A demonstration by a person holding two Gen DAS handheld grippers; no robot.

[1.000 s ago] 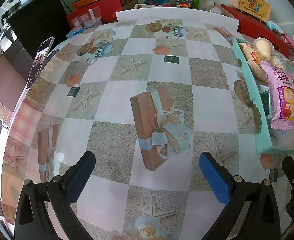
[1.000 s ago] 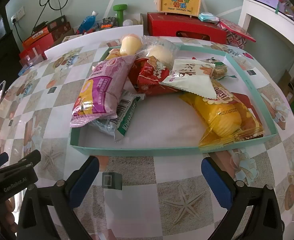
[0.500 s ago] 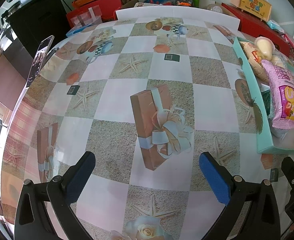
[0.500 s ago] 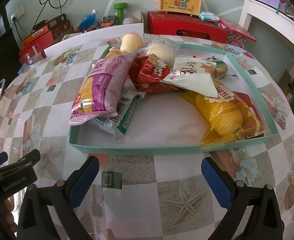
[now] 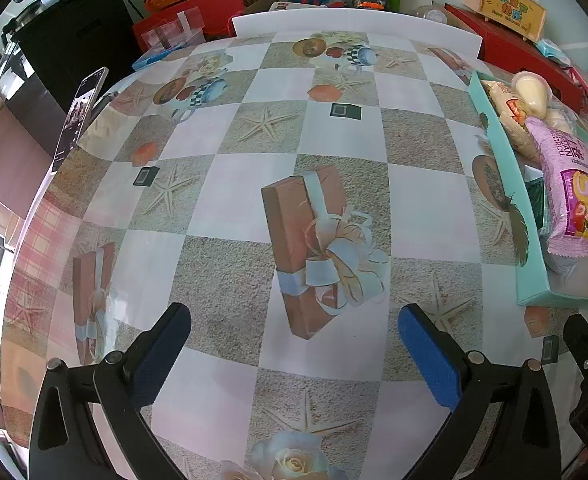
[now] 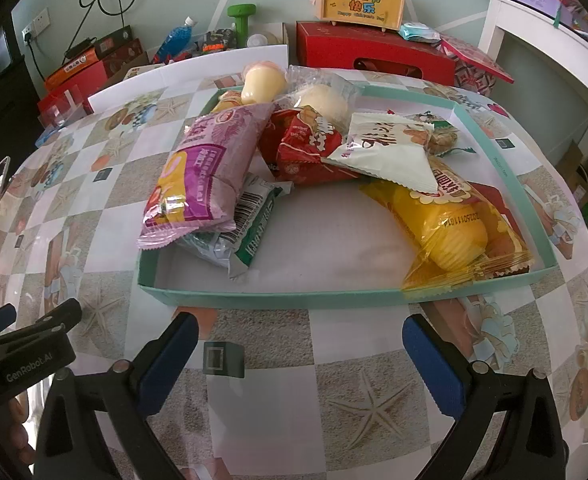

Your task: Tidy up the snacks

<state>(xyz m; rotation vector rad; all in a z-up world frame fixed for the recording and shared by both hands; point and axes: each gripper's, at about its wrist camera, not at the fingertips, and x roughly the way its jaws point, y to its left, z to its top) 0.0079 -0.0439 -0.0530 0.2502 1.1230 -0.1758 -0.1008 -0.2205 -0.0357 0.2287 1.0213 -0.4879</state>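
A teal tray [image 6: 278, 300] holds a pile of snacks: a purple packet [image 6: 206, 168] hanging over its left rim, a green-and-white packet [image 6: 250, 224] under it, a red packet [image 6: 310, 148], a white packet [image 6: 386, 148], a yellow packet [image 6: 450, 224] and pale round cakes [image 6: 262, 82]. My right gripper [image 6: 300, 360] is open and empty, just in front of the tray's near wall. My left gripper [image 5: 294, 344] is open and empty over the bare tablecloth; the tray [image 5: 498, 152] and purple packet [image 5: 574, 188] lie to its right.
A checked tablecloth with gift and starfish prints [image 5: 314, 240] covers the table. A phone [image 5: 80, 112] stands at the table's left edge. Red boxes [image 6: 374, 56], a yellow case [image 6: 362, 2], a green dumbbell [image 6: 240, 20] and a blue bottle [image 6: 176, 38] sit behind the table.
The right gripper has moved slightly closer to the tray. The left gripper has barely moved. Both stay open.
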